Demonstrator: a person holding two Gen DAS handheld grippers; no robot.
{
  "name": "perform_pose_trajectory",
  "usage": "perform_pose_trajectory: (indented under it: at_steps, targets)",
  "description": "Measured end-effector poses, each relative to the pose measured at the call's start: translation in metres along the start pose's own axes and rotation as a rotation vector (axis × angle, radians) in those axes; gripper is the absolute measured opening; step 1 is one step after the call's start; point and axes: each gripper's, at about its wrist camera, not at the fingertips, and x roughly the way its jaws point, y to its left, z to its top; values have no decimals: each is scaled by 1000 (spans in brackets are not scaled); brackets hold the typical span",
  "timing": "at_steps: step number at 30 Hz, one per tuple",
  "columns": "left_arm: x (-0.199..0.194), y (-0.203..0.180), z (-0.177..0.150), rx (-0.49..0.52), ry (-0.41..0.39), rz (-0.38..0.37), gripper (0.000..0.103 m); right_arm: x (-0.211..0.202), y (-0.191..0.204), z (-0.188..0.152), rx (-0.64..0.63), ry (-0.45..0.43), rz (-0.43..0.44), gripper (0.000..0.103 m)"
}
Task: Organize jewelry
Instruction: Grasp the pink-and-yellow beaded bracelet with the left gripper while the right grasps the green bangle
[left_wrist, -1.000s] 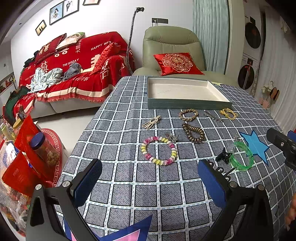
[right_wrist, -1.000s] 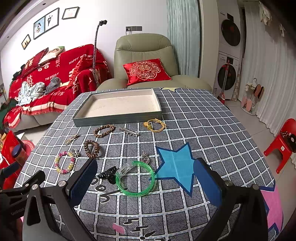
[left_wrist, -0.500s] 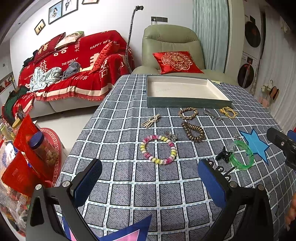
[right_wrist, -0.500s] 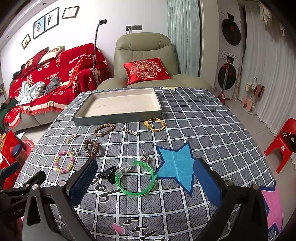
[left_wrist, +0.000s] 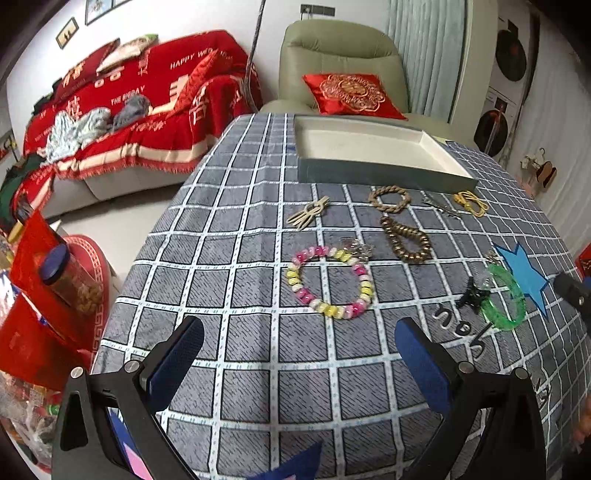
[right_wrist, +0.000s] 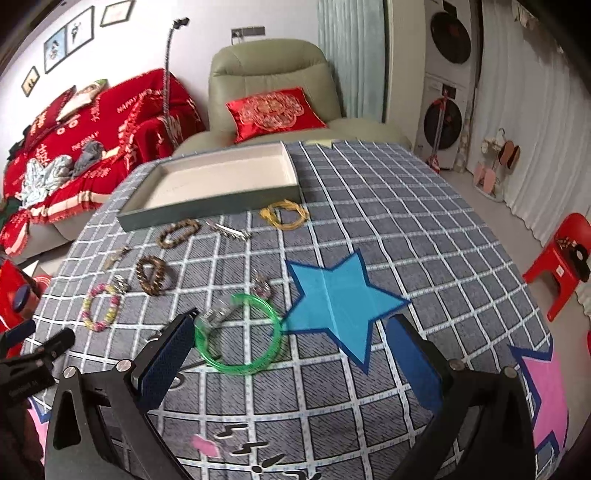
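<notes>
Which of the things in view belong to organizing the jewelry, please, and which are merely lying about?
Job:
tray
pink and yellow bead bracelet
green bangle
brown bead bracelet
braided bracelet
yellow cord

Lying about:
red cushion
red stool
snack jar

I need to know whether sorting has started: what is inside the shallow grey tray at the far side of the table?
Nothing shows inside the shallow grey tray with the cream lining; its floor looks bare. The strip behind its near wall is hidden in both views.
</notes>
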Motion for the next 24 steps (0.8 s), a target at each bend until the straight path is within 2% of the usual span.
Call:
perform_pose_trajectory:
  at_steps: [5, 16, 18, 20, 23, 24]
  targets:
    - [14, 13, 13, -33, 12, 7, 103, 14, -5, -1, 0, 46, -4, 103]
    - [51, 12, 29, 11, 86, -13, 103, 60, -1, -1, -25, 183, -14, 103]
    - [55, 9, 29, 22, 93, -14, 103, 64, 1, -2, -29, 196, -11, 99]
    - [58, 6, 29, 34, 106, -19, 97, 68, 3, -3, -26, 218, -1, 93]
    - [62, 3, 29, 41, 118, -16, 96, 69, 7, -4, -41, 220, -12, 85]
    - [62, 2, 29, 46, 113, -23, 93, 68, 8, -4, -45, 219, -11, 83]
